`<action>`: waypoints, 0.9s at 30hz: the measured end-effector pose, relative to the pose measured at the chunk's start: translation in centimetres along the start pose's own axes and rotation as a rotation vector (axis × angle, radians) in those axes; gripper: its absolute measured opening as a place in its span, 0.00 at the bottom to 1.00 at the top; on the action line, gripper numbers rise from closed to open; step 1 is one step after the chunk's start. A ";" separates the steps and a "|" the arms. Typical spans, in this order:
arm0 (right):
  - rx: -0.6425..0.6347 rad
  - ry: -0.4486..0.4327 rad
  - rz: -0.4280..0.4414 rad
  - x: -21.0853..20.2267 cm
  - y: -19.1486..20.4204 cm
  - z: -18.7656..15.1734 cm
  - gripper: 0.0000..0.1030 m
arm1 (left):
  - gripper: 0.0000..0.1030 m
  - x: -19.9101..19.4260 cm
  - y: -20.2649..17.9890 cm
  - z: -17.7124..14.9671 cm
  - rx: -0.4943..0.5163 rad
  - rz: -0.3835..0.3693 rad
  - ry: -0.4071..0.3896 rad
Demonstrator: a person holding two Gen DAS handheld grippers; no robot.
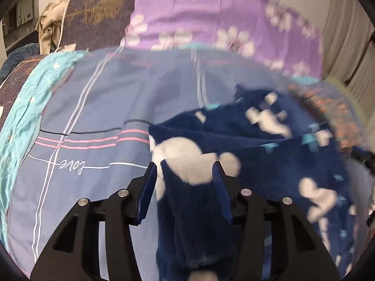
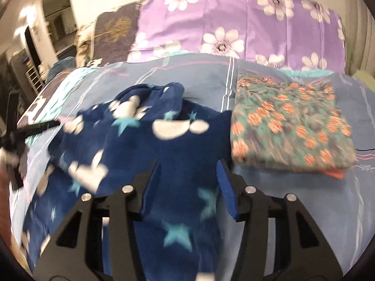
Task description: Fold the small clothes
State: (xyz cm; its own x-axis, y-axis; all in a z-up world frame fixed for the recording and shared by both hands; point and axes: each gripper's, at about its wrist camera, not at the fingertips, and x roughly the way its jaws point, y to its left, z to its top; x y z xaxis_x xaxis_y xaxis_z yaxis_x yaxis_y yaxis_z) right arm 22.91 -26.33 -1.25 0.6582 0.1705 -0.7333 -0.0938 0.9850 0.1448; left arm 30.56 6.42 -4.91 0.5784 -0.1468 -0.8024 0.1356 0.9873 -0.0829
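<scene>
A dark blue fleece garment with white shapes and teal stars lies bunched on the blue-grey bed sheet. My left gripper has its blue pads on either side of a fold of this garment, which fills the gap between them. In the right wrist view the same garment runs between the pads of my right gripper, which also closes around a fold. The left gripper's black arm shows at the left edge there. Both views are motion-blurred.
A folded green and orange floral cloth lies on the sheet to the right of the blue garment, also seen blurred in the left wrist view. A purple flowered pillow and a dark patterned pillow stand at the bed head.
</scene>
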 end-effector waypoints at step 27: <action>0.023 0.082 0.026 0.5 0.3 -8.7 0.09 | 0.35 -0.7 -5.2 -7.5 0.286 0.104 -0.070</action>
State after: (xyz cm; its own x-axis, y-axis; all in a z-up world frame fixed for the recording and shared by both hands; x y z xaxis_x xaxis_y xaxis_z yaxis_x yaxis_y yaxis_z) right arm 16.76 -25.69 -7.36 0.5920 0.1985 -0.7811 -0.0922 0.9795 0.1791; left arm 23.46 1.88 -8.34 0.6535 -0.0592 -0.7546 0.2877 0.9415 0.1753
